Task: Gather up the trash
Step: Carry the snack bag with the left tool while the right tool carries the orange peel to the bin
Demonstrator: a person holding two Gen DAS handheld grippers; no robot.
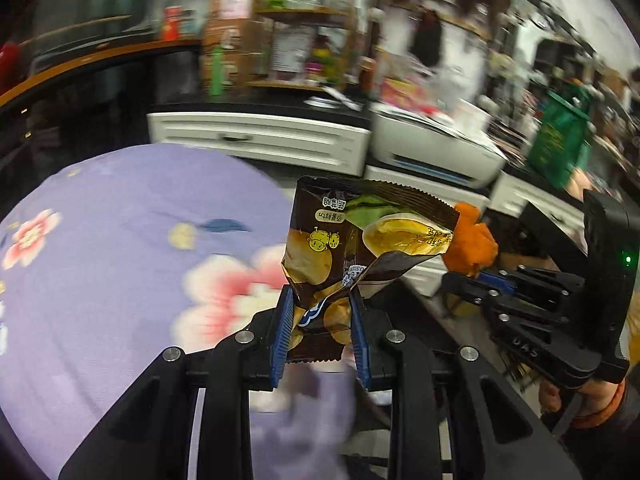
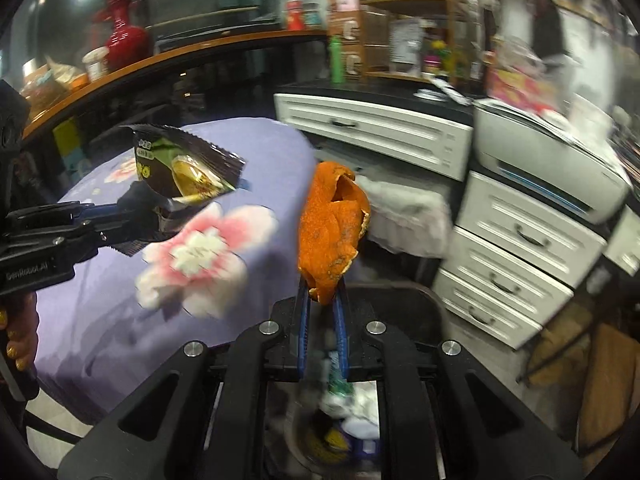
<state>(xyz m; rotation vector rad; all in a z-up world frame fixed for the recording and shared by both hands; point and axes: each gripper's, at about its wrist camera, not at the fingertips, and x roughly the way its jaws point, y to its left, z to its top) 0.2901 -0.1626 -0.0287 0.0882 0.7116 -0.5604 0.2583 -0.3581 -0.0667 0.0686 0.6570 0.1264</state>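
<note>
A dark brown snack wrapper point(image 1: 352, 248) is pinched between the blue ribbed jaws of the left gripper point(image 1: 320, 332), which are closed on its lower, crumpled end. The wrapper stands up from the jaws and is held in the air above the edge of a surface covered with a lilac floral cloth point(image 1: 120, 260). Its foil is creased and partly folded, with a serrated top edge, yellow-gold pictures of round food pieces, a green patch near the top and printed characters seen upside down. In the right wrist view the same wrapper point(image 2: 188, 172) is seen from the side, flattened and bent at the middle, sticking out of the left gripper point(image 2: 156, 212) at the left of the picture.

An orange peel point(image 2: 332, 224) is clamped at its lower tip by the right gripper point(image 2: 322, 312), whose jaws are pressed almost together on it. The peel is curled into a hollow shell, bright orange and pitted, with dark specks on its outer skin and a torn, ragged rim. It is held upright in the air, beside the cloth-covered surface and above a dark bin point(image 2: 424, 300) in which paper and packaging are seen blurred. In the left wrist view the peel point(image 1: 472, 240) appears just beyond the wrapper's right corner, carried by the right gripper point(image 1: 464, 280).

White drawer units point(image 2: 512, 248) and a printer point(image 2: 552, 168) stand behind, blurred.
</note>
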